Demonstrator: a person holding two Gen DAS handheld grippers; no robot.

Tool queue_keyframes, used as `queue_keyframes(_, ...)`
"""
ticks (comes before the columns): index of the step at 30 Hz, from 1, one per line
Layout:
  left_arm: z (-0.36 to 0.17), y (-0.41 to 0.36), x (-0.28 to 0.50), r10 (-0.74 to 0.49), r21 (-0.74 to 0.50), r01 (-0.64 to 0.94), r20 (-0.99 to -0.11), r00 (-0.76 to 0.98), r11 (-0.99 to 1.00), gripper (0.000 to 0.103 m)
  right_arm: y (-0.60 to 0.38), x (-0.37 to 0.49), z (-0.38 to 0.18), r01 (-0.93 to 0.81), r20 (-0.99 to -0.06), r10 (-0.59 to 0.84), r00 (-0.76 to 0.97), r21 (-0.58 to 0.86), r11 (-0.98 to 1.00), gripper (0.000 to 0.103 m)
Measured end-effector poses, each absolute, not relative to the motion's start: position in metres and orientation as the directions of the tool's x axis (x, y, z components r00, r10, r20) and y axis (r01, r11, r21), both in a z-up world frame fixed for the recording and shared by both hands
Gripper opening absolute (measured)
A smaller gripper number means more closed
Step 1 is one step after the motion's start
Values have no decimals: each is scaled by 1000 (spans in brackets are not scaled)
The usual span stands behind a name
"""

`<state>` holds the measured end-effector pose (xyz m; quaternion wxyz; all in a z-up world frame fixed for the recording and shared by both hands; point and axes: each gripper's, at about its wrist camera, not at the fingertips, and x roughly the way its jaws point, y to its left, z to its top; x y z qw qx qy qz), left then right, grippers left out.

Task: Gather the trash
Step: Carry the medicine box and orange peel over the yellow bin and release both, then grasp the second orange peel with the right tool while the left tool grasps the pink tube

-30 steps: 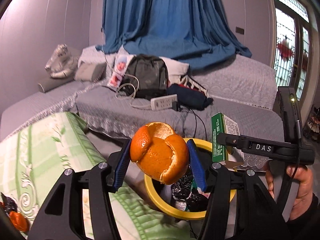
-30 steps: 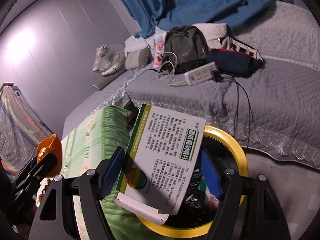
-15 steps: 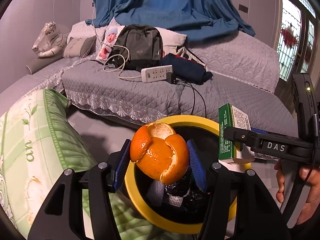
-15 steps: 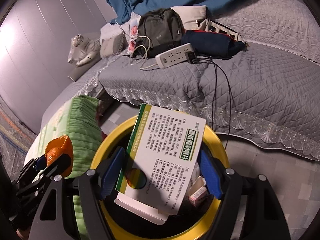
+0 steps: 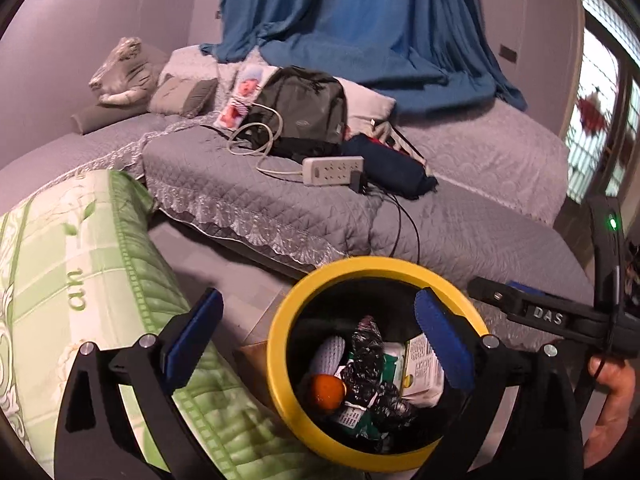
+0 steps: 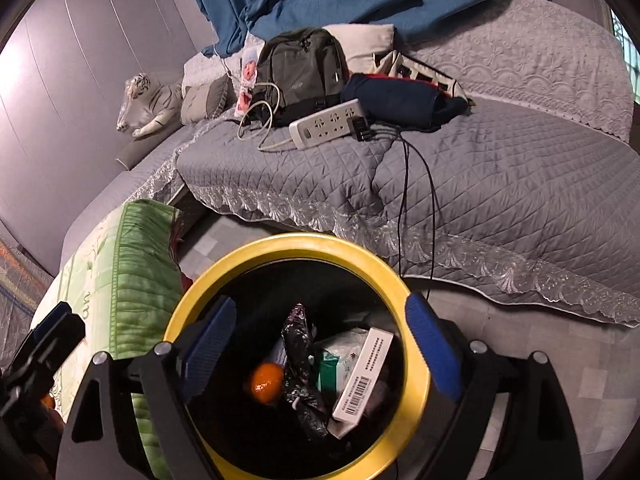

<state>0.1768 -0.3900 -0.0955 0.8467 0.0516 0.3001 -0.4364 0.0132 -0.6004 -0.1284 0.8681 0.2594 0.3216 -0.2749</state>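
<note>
A black bin with a yellow rim [image 5: 288,312] [image 6: 288,246] stands on the floor below both grippers. Inside lie the orange peel [image 5: 327,390] [image 6: 265,382], the white and green carton [image 6: 362,376] [image 5: 422,368], a dark crumpled wrapper [image 5: 366,344] [image 6: 298,344] and other trash. My left gripper [image 5: 316,334] is open and empty above the bin's left side. My right gripper [image 6: 320,340] is open and empty right over the bin mouth. The right gripper also shows at the right edge of the left wrist view [image 5: 532,314].
A green patterned quilt [image 5: 80,280] [image 6: 132,264] lies left of the bin. Behind it is a grey quilted bed [image 5: 460,224] with a backpack [image 5: 304,108], a power strip [image 5: 332,170] and cables hanging down toward the bin. Grey floor tiles [image 6: 560,352] lie to the right.
Both grippers opened. The orange peel dropped from the left gripper and the carton from the right gripper; both now lie in the bin.
</note>
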Motion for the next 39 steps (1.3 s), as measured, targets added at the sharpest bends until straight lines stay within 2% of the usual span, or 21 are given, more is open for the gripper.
queue_keyframes(4, -74, -354, 179, -708, -176, 735, -484, 514, 654, 92, -586, 7, -112, 613, -658, -319, 682, 276, 740, 83)
queue_keyframes(9, -38, -276, 178, -674, -160, 673, -380, 633, 722, 93, -550, 14, -82, 488, -582, -255, 772, 286, 825, 83)
queue_keyframes(15, -11, -156, 171, -586, -139, 572, -291, 756, 808, 95, -463, 53, -49, 205, -531, -50, 846, 236, 950, 84)
queue_keyframes(17, -11, -118, 167, -531, -112, 522, -285, 798, 845, 95, -420, 74, -45, 54, -538, 73, 840, 216, 975, 84)
queue_keyframes(22, -23, -16, 153, -358, -67, 355, -315, 879, 932, 95, -308, 120, -44, -309, -585, 348, 733, 169, 936, 84)
queue_keyframes(25, -41, 39, 146, -266, -82, 254, -385, 884, 964, 95, -238, 145, -51, -470, -640, 431, 636, 122, 874, 84)
queue_keyframes(29, -72, 96, 137, -194, -160, 132, -479, 856, 978, 95, -161, 178, -70, -606, -721, 436, 539, 27, 795, 84)
queue_keyframes(33, -99, 120, 135, -167, -200, 67, -543, 823, 978, 95, -110, 197, -95, -673, -787, 412, 459, -5, 740, 83)
queue_keyframes(36, -110, 122, 141, -158, -194, 54, -576, 802, 980, 95, -79, 211, -113, -696, -821, 362, 441, -58, 716, 72)
queue_keyframes(38, -116, 119, 145, -162, -197, 53, -593, 788, 979, 95, -67, 221, -122, -710, -843, 341, 416, -66, 701, 62)
queue_keyframes(39, -119, 119, 147, -167, -203, 54, -598, 784, 978, 95, -66, 224, -127, -711, -847, 329, 417, -78, 699, 60)
